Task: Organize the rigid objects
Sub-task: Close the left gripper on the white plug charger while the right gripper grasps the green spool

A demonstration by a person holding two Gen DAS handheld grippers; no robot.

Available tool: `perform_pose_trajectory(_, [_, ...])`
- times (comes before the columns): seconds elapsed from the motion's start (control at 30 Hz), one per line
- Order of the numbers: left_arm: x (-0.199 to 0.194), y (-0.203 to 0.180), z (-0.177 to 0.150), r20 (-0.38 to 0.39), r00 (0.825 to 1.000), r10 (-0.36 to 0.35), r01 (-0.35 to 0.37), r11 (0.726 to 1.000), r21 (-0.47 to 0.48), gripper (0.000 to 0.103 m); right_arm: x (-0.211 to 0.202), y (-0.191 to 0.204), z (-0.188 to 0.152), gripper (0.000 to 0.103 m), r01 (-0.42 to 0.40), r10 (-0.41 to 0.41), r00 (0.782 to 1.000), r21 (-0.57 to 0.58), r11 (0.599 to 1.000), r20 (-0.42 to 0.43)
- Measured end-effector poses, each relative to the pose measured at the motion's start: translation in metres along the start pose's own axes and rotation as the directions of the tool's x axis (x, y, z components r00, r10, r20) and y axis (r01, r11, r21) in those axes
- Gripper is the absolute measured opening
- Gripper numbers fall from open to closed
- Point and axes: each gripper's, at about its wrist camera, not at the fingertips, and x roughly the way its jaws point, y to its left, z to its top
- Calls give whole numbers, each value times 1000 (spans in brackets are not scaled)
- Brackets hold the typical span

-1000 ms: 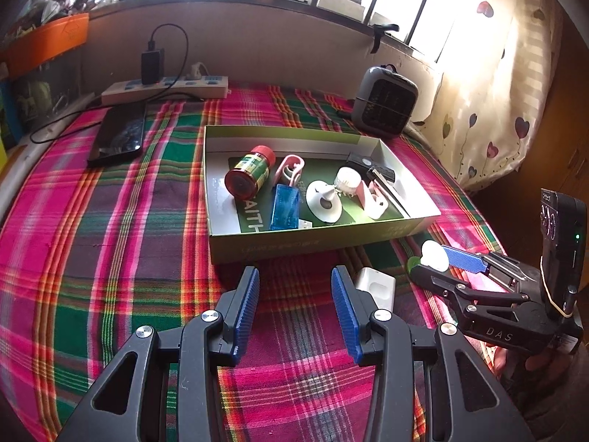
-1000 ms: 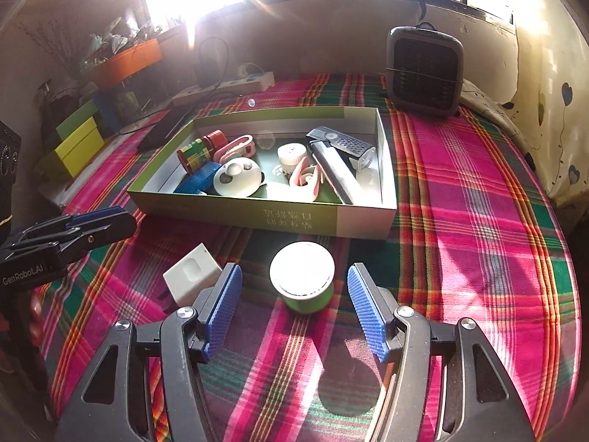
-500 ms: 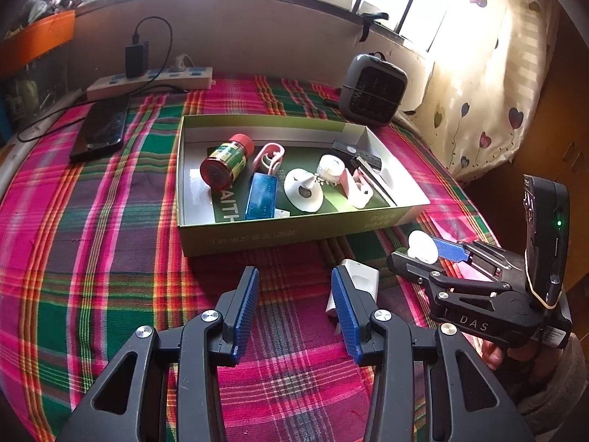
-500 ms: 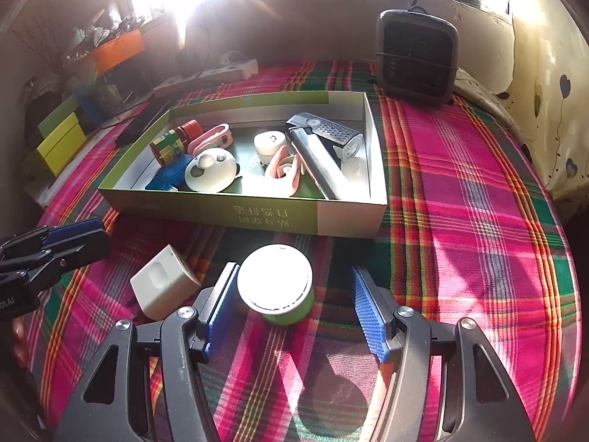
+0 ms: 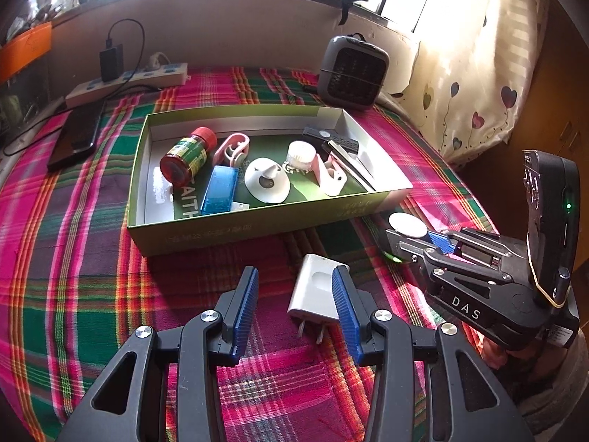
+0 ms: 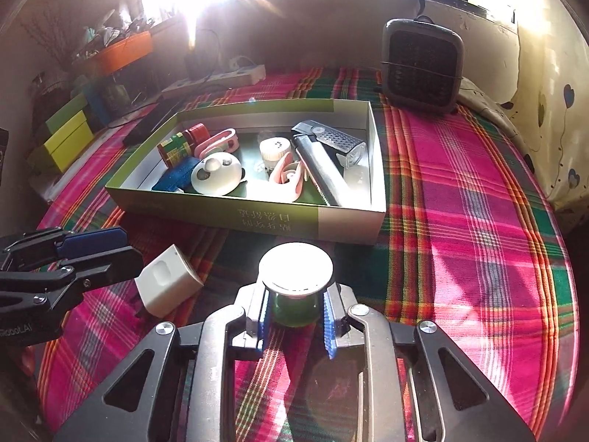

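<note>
A green cardboard box [image 5: 206,234] [image 6: 257,217] on the plaid cloth holds a red-capped bottle [image 5: 187,154], a blue case [image 5: 219,189], a white disc [image 5: 265,180], pink clips and a grey tool [image 6: 324,162]. My right gripper [image 6: 294,313] is shut on a green jar with a white lid [image 6: 295,269], just in front of the box; it also shows in the left wrist view [image 5: 416,235]. My left gripper [image 5: 294,302] is open, its right pad beside a white plug adapter [image 5: 316,289] [image 6: 165,283] lying on the cloth.
A small grey heater [image 5: 351,70] [image 6: 421,64] stands behind the box. A power strip [image 5: 129,83] with a charger and a black phone [image 5: 75,140] lie at the back left. Coloured boxes [image 6: 66,132] sit far left. A curtain [image 5: 478,55] hangs at right.
My right gripper has closed on the green jar, which was between open jaws before. My left gripper has moved forward and right, so the white adapter now lies partly between its jaws.
</note>
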Motion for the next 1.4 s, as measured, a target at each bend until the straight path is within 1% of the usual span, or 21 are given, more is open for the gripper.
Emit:
perform_pose_trajectory(0.03, [1,-2,0,-3,1000,0,0,1000,5,48,0,-1,-1,18,-6,6,1000,4,1000,0])
perform_pose_trajectory(0.07, [3,-4,0,-7,1000,-2,3,1000,12,50,-1,-2,-1,18,-11,11,1000,8,1000,1])
perform_pose_trajectory(0.2, [7,-12,-1,-18,1000,-7,8,1000,29,50,-4,-5,-3,18,-12,12,1000,12,1000,14])
perform_pose_trajectory(0.37, [15,-21,-4,-40,999,21,-19,998,59,50,-7,-10,-4,18,-18,18,999,28,999,29])
perform_pose_trajectory(0.5, [19,-24,-5,-40,998,53,-50,996,72,50,-11,-13,-5,18,-24,22,999,40,999,41])
perform_pose_trajectory(0.77, [24,-26,-8,-46,996,79,-74,994,86,50,-12,-14,-4,18,-30,28,998,46,998,48])
perform_pose_trajectory(1.0, [23,-23,-8,-37,997,72,-69,995,72,49,-13,-15,-5,18,-35,32,998,49,998,52])
perform_pose_trajectory(1.2, [22,-20,-8,-30,996,81,-79,995,63,41,-13,-16,-5,18,-38,35,998,50,998,54])
perform_pose_trajectory(1.27, [22,-20,-8,-29,996,80,-78,995,63,34,-13,-16,-5,18,-38,36,998,49,998,52])
perform_pose_trajectory(1.4, [21,-19,-8,-28,996,81,-79,995,61,33,-13,-16,-5,18,-39,36,998,49,998,52])
